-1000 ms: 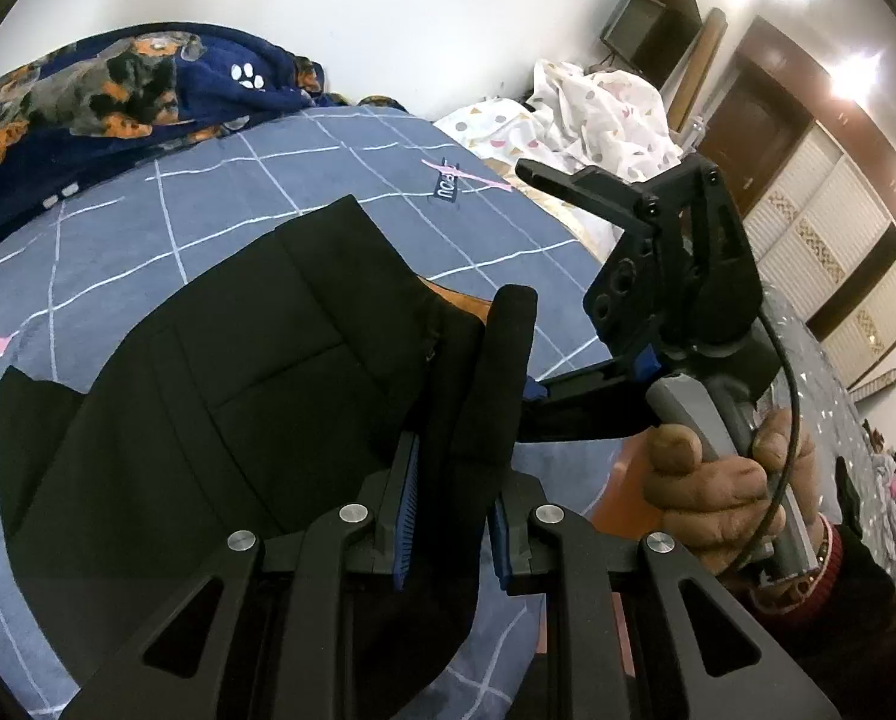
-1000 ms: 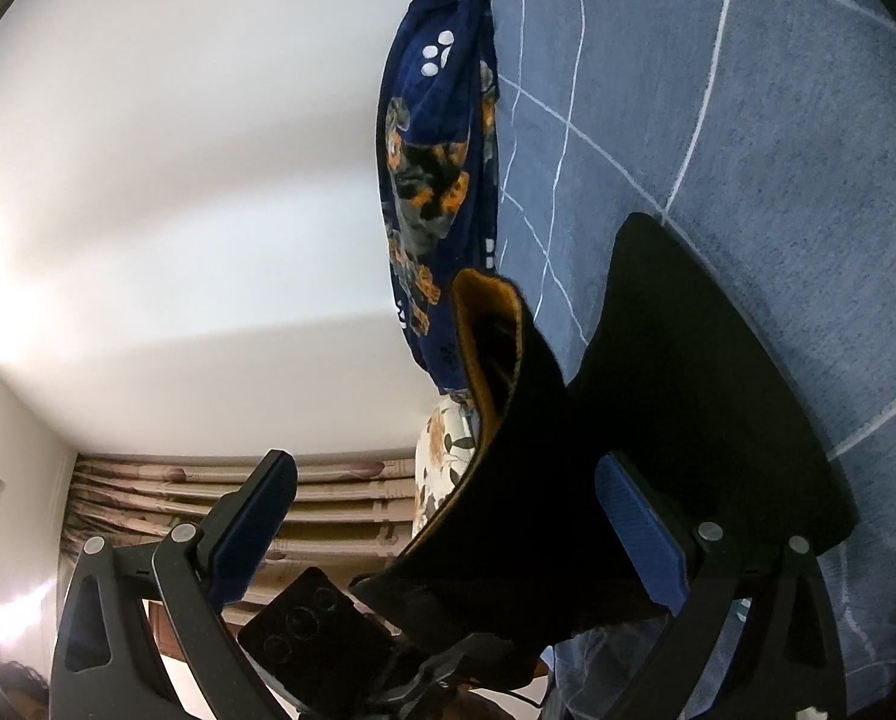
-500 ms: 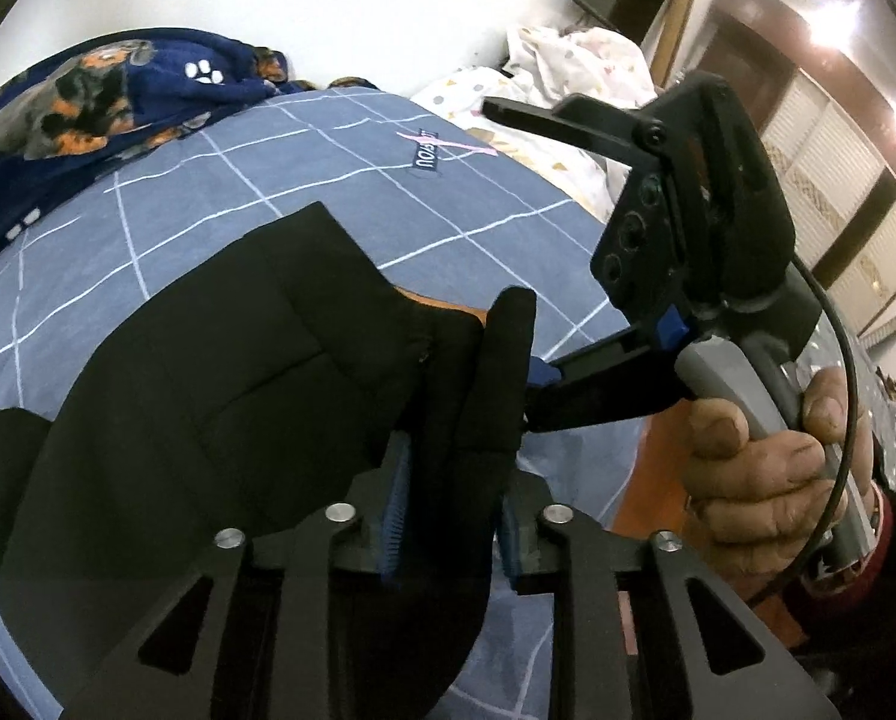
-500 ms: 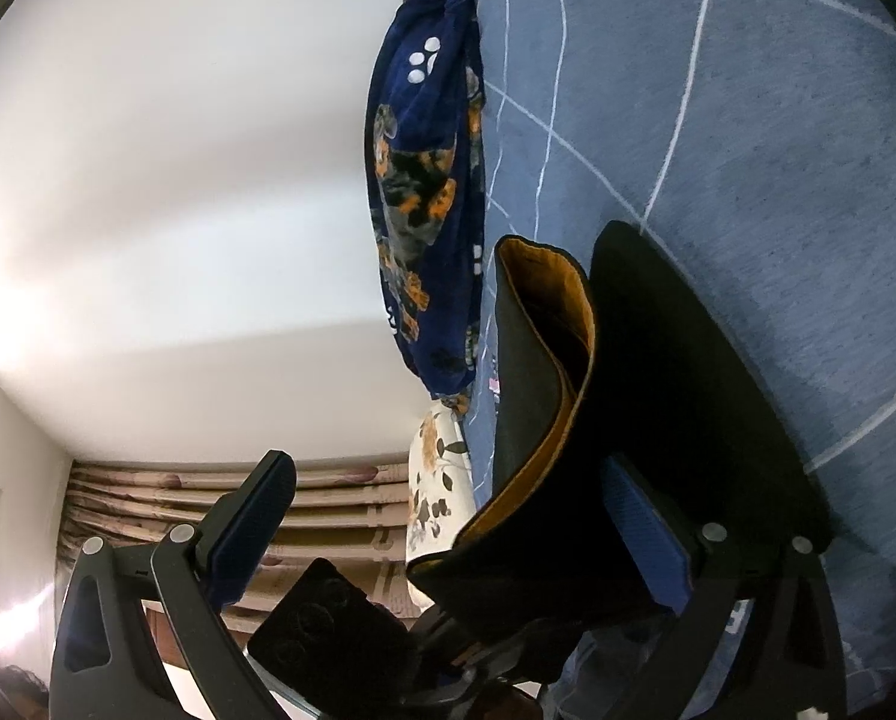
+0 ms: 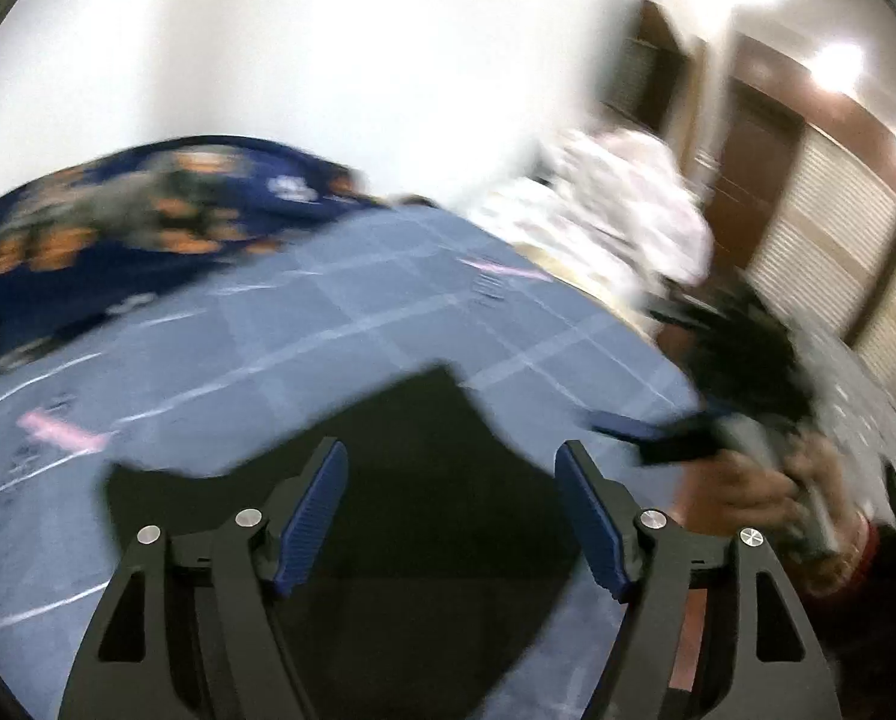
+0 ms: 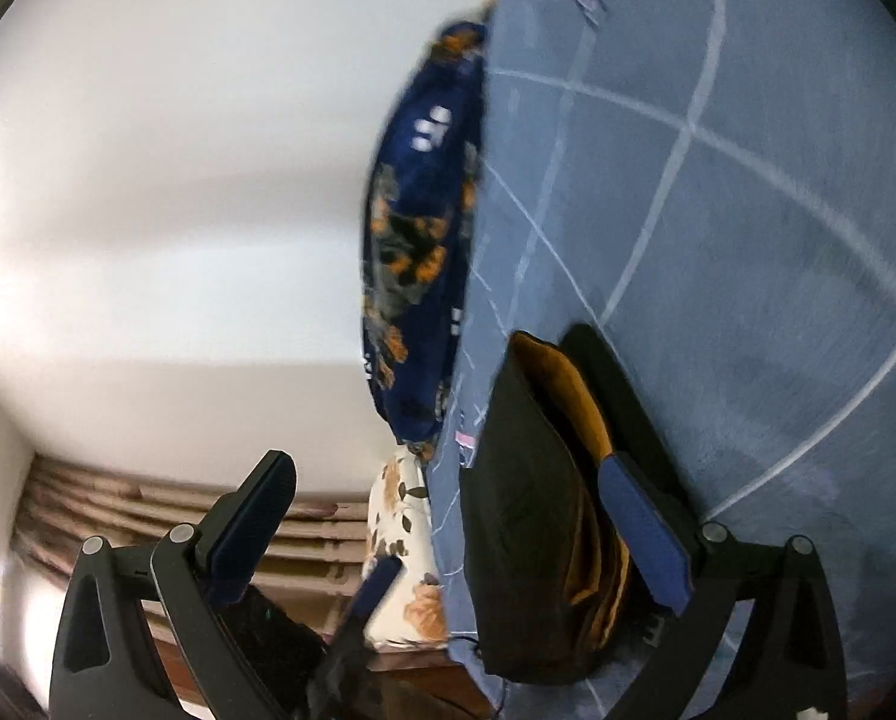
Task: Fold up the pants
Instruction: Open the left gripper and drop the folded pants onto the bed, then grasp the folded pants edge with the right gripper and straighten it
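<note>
Blue checked bedsheet [image 5: 303, 324] under black pants [image 5: 423, 468]; patterned blanket [image 5: 117, 222] beyond.

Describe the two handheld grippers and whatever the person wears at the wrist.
Both are black skeletal frames with silver pivot bolts and ribbed blue finger pads: the left gripper and the right gripper match. The hand on the right gripper's grey handle shows a dark red cuff at the wrist, blurred.
</note>
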Tool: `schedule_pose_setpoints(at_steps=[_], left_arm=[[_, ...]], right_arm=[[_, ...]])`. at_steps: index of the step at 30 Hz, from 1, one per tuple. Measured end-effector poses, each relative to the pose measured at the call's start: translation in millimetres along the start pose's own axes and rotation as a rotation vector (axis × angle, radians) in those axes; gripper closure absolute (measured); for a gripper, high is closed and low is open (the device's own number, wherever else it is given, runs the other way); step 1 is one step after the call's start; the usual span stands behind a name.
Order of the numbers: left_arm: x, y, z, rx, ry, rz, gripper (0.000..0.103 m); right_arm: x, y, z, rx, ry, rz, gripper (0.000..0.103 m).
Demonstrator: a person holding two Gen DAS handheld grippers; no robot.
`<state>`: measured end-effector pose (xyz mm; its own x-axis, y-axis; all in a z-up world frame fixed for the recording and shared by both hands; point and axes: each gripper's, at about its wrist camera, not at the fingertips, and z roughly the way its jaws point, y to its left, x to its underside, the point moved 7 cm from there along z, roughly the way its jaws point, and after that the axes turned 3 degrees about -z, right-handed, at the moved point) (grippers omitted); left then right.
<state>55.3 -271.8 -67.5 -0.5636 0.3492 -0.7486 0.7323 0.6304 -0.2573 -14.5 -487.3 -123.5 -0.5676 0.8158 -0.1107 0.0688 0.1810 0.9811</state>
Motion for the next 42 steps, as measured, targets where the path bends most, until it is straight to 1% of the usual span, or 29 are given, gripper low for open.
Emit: schedule_pose_setpoints(at_steps=[2,3,4,5,6,7,8,9,10,11,13,15,17,19,21,23,25,26,27,29,30,31,32,34,37,38,41,42], left_arm=[[1.2,32.4,-15.3,-0.05,-0.01,-0.075,0.031],[4.8,51.1,-23.0,-0.082,-0.009,-0.121,0.031],[9.9,61.2,-27.8,-0.1,-0.005,-0.145,0.031],[16.2,80.2,-35.7,-0.122,0.002,-0.193,0.031],[20.9,89.1,-39.3,-0.129,0.002,-0.217,0.031],[27.6,100.9,-45.0,-0.141,0.002,-0.249,0.031],[37.1,115.7,-50.6,-0.16,0.007,-0.285,0.031],[44.2,122.7,-53.2,-0.167,0.014,-0.302,0.031],[54.7,133.6,-54.5,-0.174,0.035,-0.33,0.031],[67.7,139.5,-56.7,-0.182,0.049,-0.349,0.031],[83.5,150.8,-58.1,-0.192,0.069,-0.391,0.031],[96.7,154.5,-58.9,-0.167,0.077,-0.434,0.031],[107.7,154.2,-58.8,-0.148,0.083,-0.459,0.031],[118.3,152.5,-55.7,-0.144,0.1,-0.464,0.031],[126.8,149.3,-50.6,-0.136,0.131,-0.466,0.031],[133.0,145.6,-47.9,-0.124,0.148,-0.461,0.031],[135.7,141.9,-46.2,-0.127,0.163,-0.445,0.031],[136.8,140.6,-45.4,-0.132,0.173,-0.431,0.031],[137.8,140.0,-45.8,-0.137,0.176,-0.425,0.031],[139.5,142.0,-49.5,-0.147,0.172,-0.425,0.031],[139.6,143.2,-51.1,-0.147,0.169,-0.432,0.031],[139.6,145.1,-52.3,-0.147,0.166,-0.441,0.031],[140.5,147.8,-54.2,-0.148,0.162,-0.455,0.031],[142.2,152.4,-55.5,-0.15,0.163,-0.479,0.031],[145.1,156.6,-54.8,-0.145,0.17,-0.512,0.031],[146.2,157.2,-53.8,-0.141,0.172,-0.521,0.031],[148.3,155.5,-50.8,-0.134,0.188,-0.524,0.031],[148.6,154.2,-50.2,-0.134,0.189,-0.517,0.031]], right_arm=[[8.0,8.4,-7.3,-0.004,0.024,-0.05,0.003],[14.7,10.7,-9.2,0.008,0.045,-0.075,0.004],[22.6,11.0,-8.1,0.015,0.071,-0.088,0.006],[29.1,11.3,-5.9,0.011,0.093,-0.092,0.009],[39.5,12.0,-3.3,-0.004,0.127,-0.09,0.016],[46.8,12.6,-1.9,-0.02,0.147,-0.083,0.02],[55.5,13.3,0.8,-0.051,0.175,-0.063,0.021],[62.6,12.8,4.1,-0.069,0.2,-0.042,0.021],[66.5,10.5,6.5,-0.049,0.212,-0.034,0.022],[68.9,7.0,9.4,-0.01,0.216,-0.036,0.022],[70.8,-6.4,14.9,0.095,0.227,-0.032,0.022],[71.8,-15.7,18.6,0.143,0.234,-0.019,0.023],[70.5,-18.4,22.7,0.152,0.236,-0.013,0.024],[67.2,-20.3,25.8,0.166,0.231,-0.012,0.024],[64.2,-24.2,31.4,0.214,0.23,-0.015,0.025],[65.3,-28.6,36.9,0.246,0.236,-0.003,0.032],[66.0,-35.7,42.3,0.273,0.245,0.009,0.059],[65.0,-40.2,44.4,0.288,0.244,0.02,0.063],[64.1,-43.1,45.6,0.294,0.242,0.03,0.07],[63.6,-45.3,46.7,0.313,0.235,0.032,0.078],[63.0,-43.2,46.4,0.329,0.227,0.01,0.088],[62.4,-38.2,45.2,0.34,0.213,-0.022,0.09],[62.5,-34.0,44.9,0.333,0.203,-0.03,0.09],[63.5,-18.1,41.4,0.281,0.181,-0.035,0.091],[65.5,5.5,27.8,0.252,0.148,-0.077,0.093],[66.4,7.1,22.8,0.256,0.143,-0.081,0.093],[71.8,-11.7,11.7,0.319,0.143,-0.058,0.094],[74.3,-25.4,8.0,0.341,0.148,-0.033,0.095]])
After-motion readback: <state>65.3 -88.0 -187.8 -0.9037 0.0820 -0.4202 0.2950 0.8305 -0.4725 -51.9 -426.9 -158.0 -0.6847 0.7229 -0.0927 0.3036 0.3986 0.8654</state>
